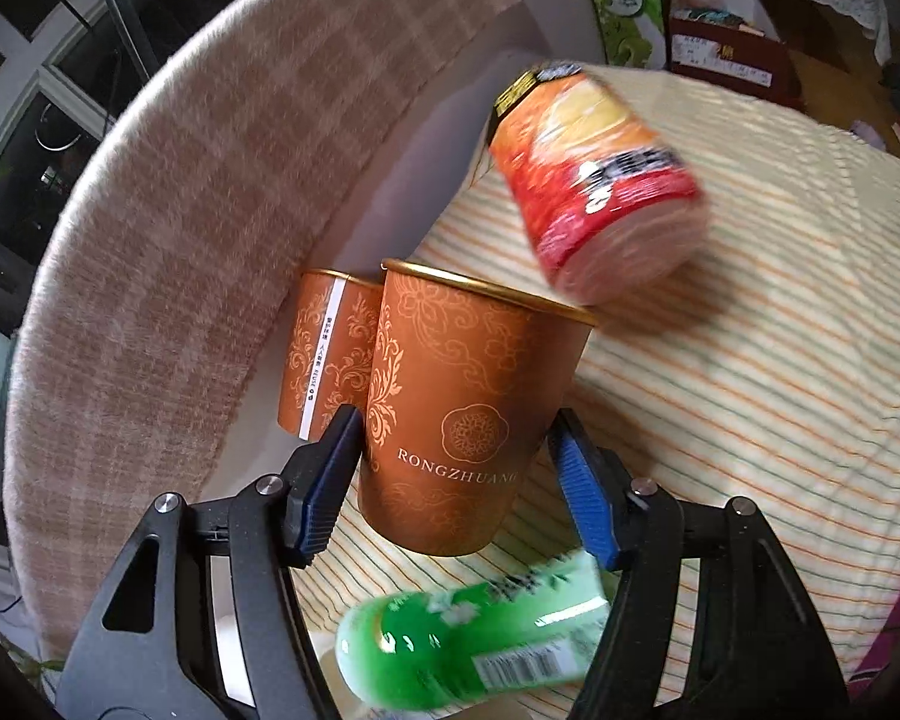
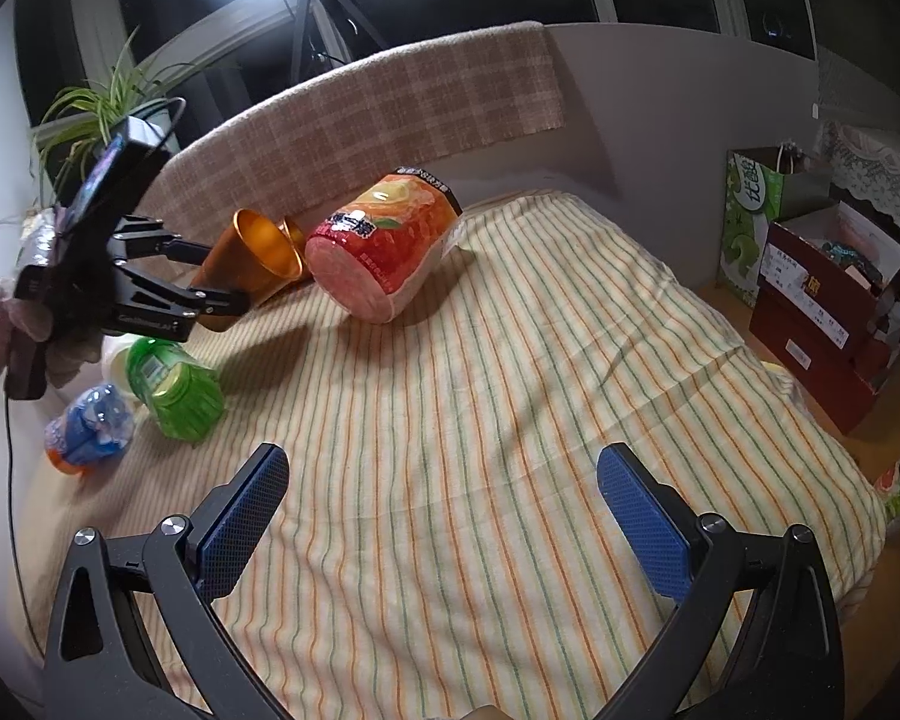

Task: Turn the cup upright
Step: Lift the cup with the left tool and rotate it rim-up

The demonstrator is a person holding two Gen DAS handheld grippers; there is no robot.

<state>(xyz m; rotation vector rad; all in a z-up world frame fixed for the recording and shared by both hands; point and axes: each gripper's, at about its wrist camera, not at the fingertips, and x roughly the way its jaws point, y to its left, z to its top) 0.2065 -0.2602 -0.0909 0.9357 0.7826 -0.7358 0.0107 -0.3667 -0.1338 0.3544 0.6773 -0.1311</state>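
An orange paper cup (image 1: 468, 414) marked RONGZHUANG sits between the blue pads of my left gripper (image 1: 456, 438), which is shut on its lower half. In the right wrist view the same cup (image 2: 252, 264) is held tilted, its gold mouth facing right, above the striped cloth, with my left gripper (image 2: 222, 300) around it. A second orange cup (image 1: 330, 354) stands just behind it. My right gripper (image 2: 444, 480) is open and empty over the near middle of the cloth.
A red instant-noodle tub (image 2: 378, 246) lies on its side right of the cups. A green bottle (image 2: 174, 384) and a blue bottle (image 2: 90, 420) lie at the left. A striped cloth (image 2: 510, 390) covers the table. A plaid sofa back (image 2: 390, 108) stands behind. Boxes (image 2: 822, 300) are at the right.
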